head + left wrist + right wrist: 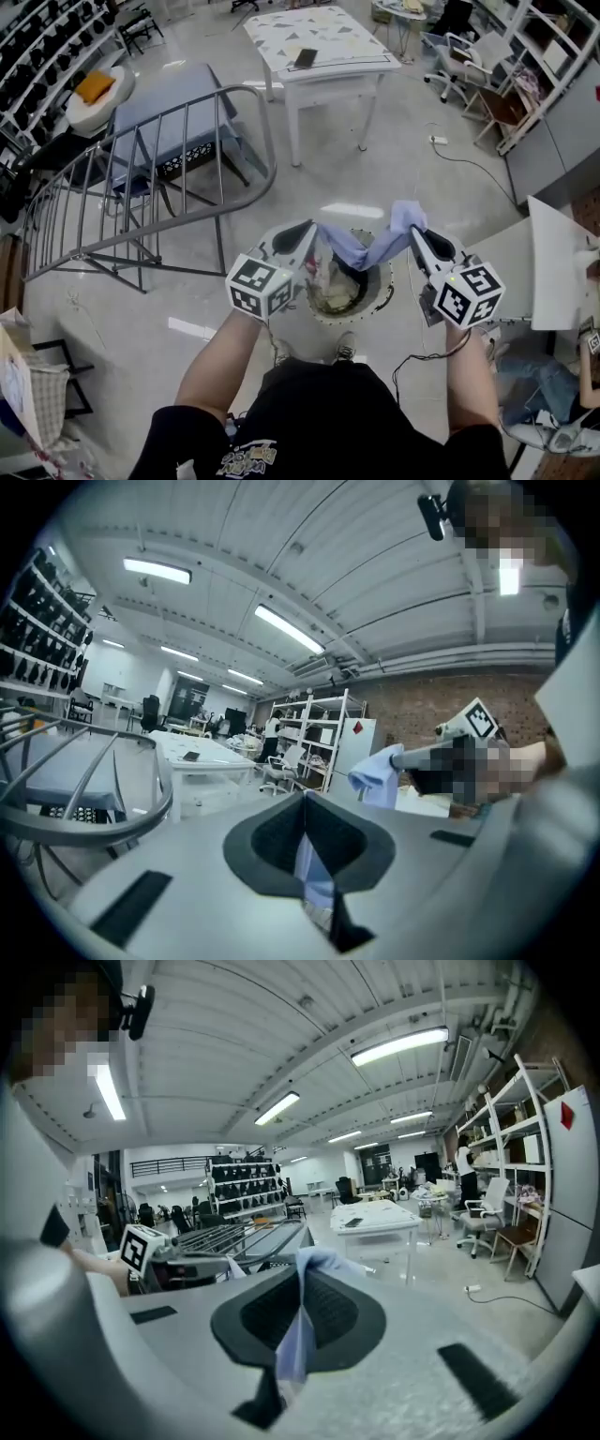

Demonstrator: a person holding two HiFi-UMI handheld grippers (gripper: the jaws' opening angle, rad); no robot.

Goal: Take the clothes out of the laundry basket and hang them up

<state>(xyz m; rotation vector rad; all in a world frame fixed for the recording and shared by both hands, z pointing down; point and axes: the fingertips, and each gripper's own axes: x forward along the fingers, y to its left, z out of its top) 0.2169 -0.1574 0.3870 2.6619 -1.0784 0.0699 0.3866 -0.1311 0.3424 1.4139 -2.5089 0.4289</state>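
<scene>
A light blue garment [367, 248] is stretched between my two grippers above the round laundry basket [382, 292] on the floor. My left gripper [312, 231] is shut on one end of the cloth [307, 866]. My right gripper [413, 229] is shut on the other end, where a bunch of fabric [302, 1333] sticks out past the jaws. More clothes [333, 286] lie inside the basket. The metal drying rack [155, 164] stands up and to the left of the grippers. In the left gripper view the right gripper [405, 757] shows with its blue bunch.
A white table [323, 52] stands beyond the rack. Office chairs and shelving [497, 70] fill the upper right. A white board [558, 267] lies at the right. A blue-topped table [169, 117] sits behind the rack. The person's feet [342, 349] stand just below the basket.
</scene>
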